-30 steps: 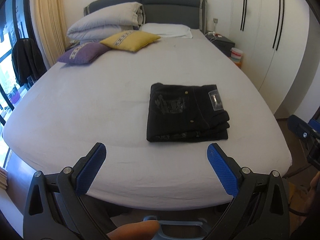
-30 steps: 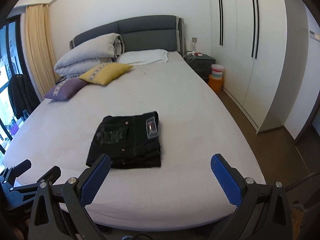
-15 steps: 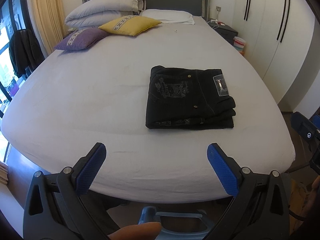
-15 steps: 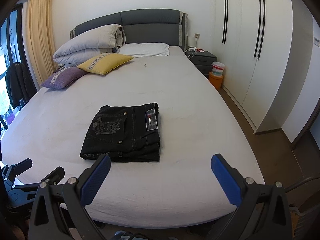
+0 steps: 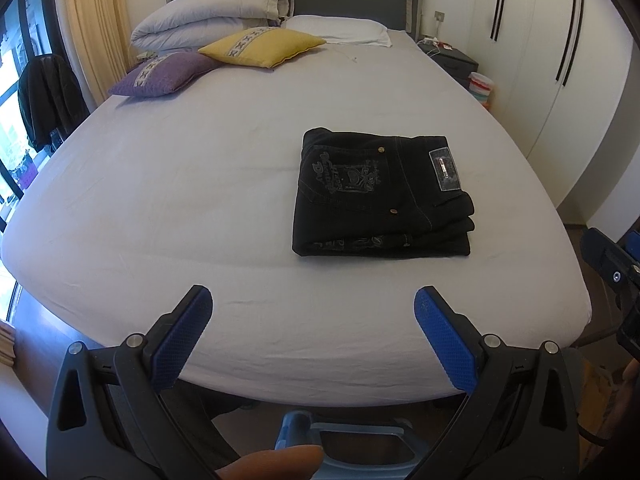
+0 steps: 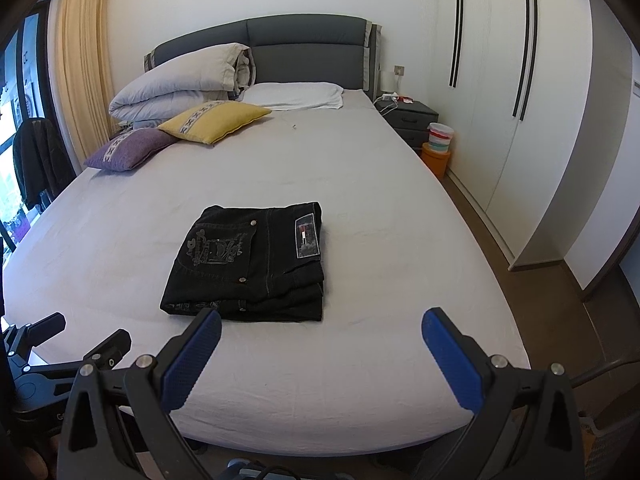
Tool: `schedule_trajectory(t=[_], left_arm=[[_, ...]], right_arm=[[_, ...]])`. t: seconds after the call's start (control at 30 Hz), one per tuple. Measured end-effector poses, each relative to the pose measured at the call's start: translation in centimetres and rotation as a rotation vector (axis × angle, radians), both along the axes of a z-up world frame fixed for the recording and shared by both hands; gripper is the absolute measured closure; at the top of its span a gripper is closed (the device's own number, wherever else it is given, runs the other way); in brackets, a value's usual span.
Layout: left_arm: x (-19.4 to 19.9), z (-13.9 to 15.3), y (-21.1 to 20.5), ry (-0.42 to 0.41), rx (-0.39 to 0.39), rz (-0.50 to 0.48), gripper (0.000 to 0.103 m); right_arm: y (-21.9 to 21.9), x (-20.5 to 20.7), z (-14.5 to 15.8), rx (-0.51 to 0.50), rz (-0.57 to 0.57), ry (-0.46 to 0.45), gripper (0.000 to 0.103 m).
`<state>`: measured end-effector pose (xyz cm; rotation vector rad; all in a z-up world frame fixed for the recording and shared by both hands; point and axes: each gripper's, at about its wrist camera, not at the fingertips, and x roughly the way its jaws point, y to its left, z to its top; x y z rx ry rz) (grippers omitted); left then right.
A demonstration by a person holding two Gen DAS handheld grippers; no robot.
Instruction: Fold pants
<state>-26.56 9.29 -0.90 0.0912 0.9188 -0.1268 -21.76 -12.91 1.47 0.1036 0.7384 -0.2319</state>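
Pants (image 5: 382, 196) lie folded on bed, beyond both spread claws.

We look into a home bedroom: a wide bed (image 6: 360, 200) under a pale sheet, backed by a grey padded headboard (image 6: 304, 52). A rolled duvet (image 6: 180, 84), a white pillow (image 6: 296, 96) and yellow (image 6: 216, 120) and purple (image 6: 128, 148) cushions crowd its head. A dark nightstand (image 6: 412, 118) stands alongside, beside white wardrobe doors (image 6: 520, 100). A cream curtain (image 6: 80, 68) hangs at the window.
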Motion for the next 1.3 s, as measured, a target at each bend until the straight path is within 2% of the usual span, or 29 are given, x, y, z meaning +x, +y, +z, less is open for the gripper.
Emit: schedule_trajectory(t=[1.3], left_arm=[[-0.03, -0.42, -0.05, -0.001, -0.002, 0.001, 0.000]], right_arm=[[0.27, 0.37, -0.18, -0.003, 0.013, 0.013, 0.000]])
